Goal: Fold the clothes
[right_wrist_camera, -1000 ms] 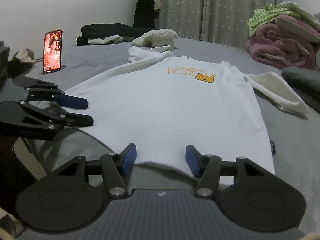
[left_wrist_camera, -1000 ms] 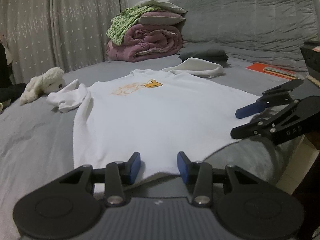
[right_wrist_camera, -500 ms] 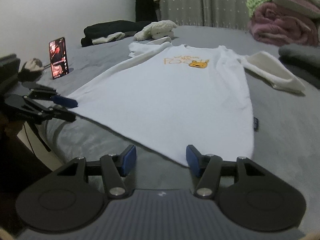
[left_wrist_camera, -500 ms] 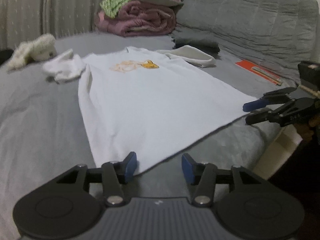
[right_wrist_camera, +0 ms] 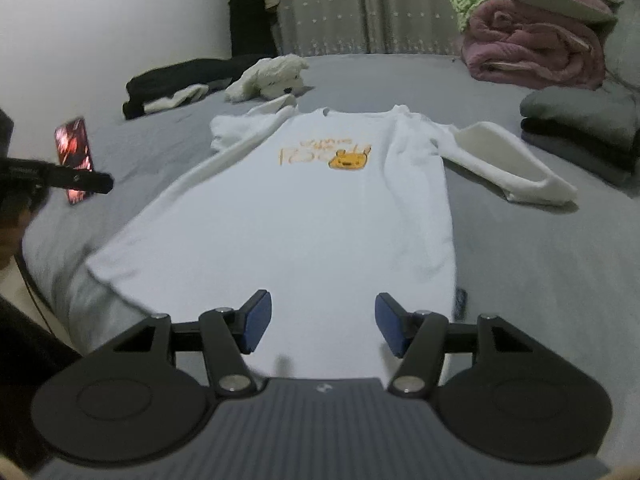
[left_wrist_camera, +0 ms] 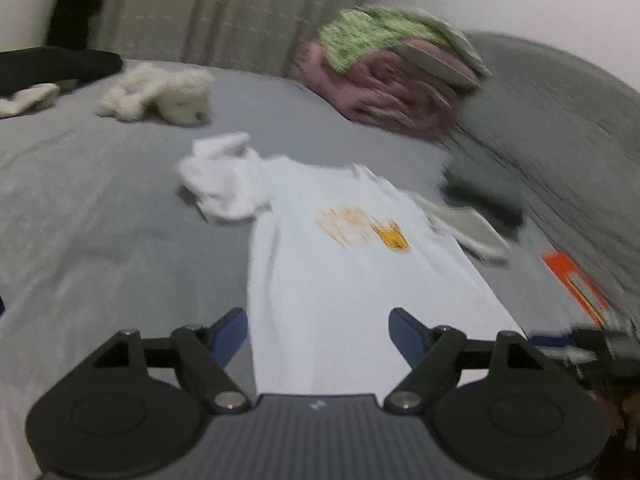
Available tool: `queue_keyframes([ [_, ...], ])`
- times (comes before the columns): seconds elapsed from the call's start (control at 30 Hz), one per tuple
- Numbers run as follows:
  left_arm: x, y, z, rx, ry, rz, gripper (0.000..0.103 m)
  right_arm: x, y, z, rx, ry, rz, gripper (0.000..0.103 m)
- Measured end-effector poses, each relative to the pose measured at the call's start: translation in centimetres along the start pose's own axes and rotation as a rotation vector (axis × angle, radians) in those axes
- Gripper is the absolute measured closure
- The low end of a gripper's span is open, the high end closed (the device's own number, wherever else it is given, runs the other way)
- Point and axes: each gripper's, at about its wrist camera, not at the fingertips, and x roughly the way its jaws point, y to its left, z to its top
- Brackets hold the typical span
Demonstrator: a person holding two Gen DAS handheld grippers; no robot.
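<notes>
- The left gripper [left_wrist_camera: 318,330] is seen with its blue-padded jaws spread wide and nothing clamped; they have just been opening, above the hem.
- The right gripper [right_wrist_camera: 323,326] is likewise held apart and empty over the hem, having opened slightly.
- The white T-shirt [right_wrist_camera: 304,216] is laid flat, print up, on the grey bed [right_wrist_camera: 540,280]; one sleeve is bunched, the other stretched out.
- Compared with a second ago, both cameras are seen higher above the shirt.
- Further off, a phone [right_wrist_camera: 74,156], a fluffy white plush toy [right_wrist_camera: 272,78], folded dark clothes [right_wrist_camera: 580,128] and a rolled pink blanket [right_wrist_camera: 532,48] are seen.
</notes>
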Motion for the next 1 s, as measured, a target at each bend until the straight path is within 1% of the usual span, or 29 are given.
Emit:
queue_keyframes([
  [0.2,3.9,1.3,2.0,-0.064,-0.042,0.14,0.024,2.7,1.1,1.7,0.027,0.022,0.008,0.041],
  [0.27,5.0,2.2,2.5,-0.107,-0.069,0.182,0.024,3.7,1.3,2.4,0.062,0.047,0.015,0.041],
  [0.37,6.4,3.7,3.5,-0.177,-0.117,0.237,0.024,5.1,2.0,4.3,0.097,0.096,-0.006,0.041],
  [0.47,7.6,5.1,4.9,-0.273,-0.1,0.281,0.024,6.3,2.5,6.8,0.119,0.1,0.0,0.041],
  [0.53,8.1,5.9,5.4,-0.314,-0.097,0.304,0.024,7.3,3.0,8.7,0.124,0.087,0.009,0.041],
  [0.57,8.4,6.0,5.6,-0.317,-0.081,0.317,0.024,7.9,3.3,9.6,0.12,0.079,0.009,0.041],
  [0.67,8.9,6.4,6.2,-0.283,-0.045,0.353,0.024,9.9,4.4,12.4,0.093,0.053,0.007,0.041],
  [0.77,8.8,7.8,6.6,-0.29,-0.047,0.385,0.024,12.4,5.8,14.7,0.057,0.039,0.006,0.041],
  [0.87,8.7,9.7,7.0,-0.335,-0.013,0.409,0.024,15.3,7.0,16.3,0.044,0.044,0.029,0.041],
  [1.0,8.5,11.5,7.0,-0.381,0.03,0.402,0.024,19.4,8.8,18.0,0.026,0.077,0.054,0.041],
])
